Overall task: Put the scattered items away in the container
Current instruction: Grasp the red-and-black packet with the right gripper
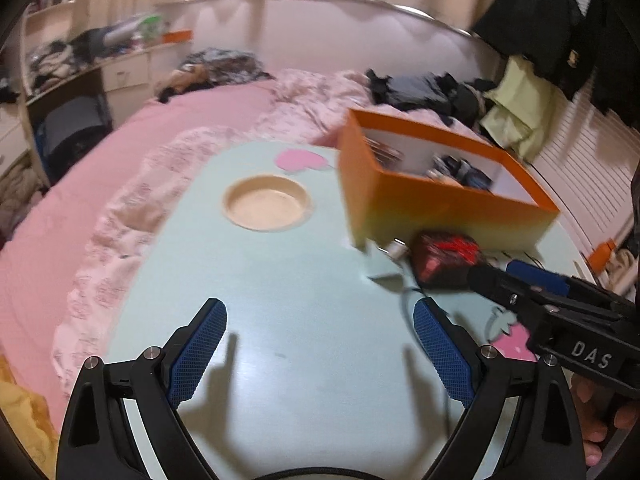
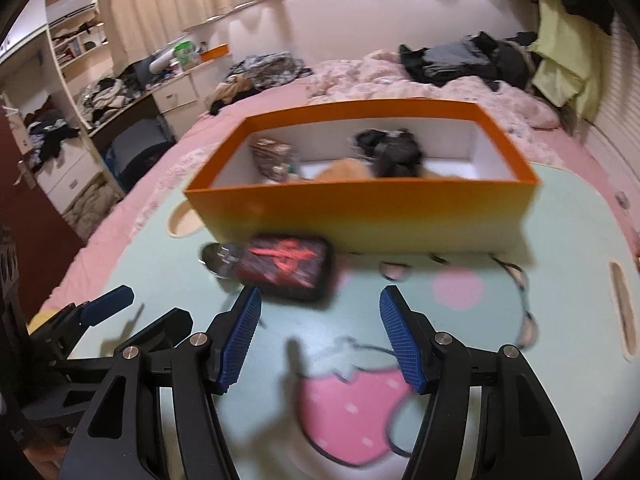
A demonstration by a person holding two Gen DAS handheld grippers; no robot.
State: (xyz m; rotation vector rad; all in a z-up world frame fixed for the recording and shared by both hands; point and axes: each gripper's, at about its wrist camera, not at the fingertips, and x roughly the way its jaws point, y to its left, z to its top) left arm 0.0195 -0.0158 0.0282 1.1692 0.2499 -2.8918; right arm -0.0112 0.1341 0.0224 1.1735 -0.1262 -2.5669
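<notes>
On a mint-green table (image 2: 560,216) over a pink bed (image 1: 120,152): an orange box (image 2: 360,208) with white inner walls, open-topped, already holding a dark bundle (image 2: 394,150), a patterned packet (image 2: 272,152) and something tan between them, too blurred to name. Just in front of the box's near wall, lying flat: a black pouch with red markings (image 2: 290,268), and touching its left end a small silvery-white item (image 2: 220,260), blurred. Above the table before the pouch, right gripper (image 2: 320,334), blue pads (image 2: 400,340) spread wide, nothing between them. Further left, left gripper (image 1: 320,354), fingers (image 1: 200,350) likewise wide apart and empty over bare tabletop. Round recessed cup holder (image 1: 267,202) in the table left of the box; pink strawberry prints (image 2: 352,416) on the surface. Dark clothes (image 2: 460,58) heaped on the bed behind.
</notes>
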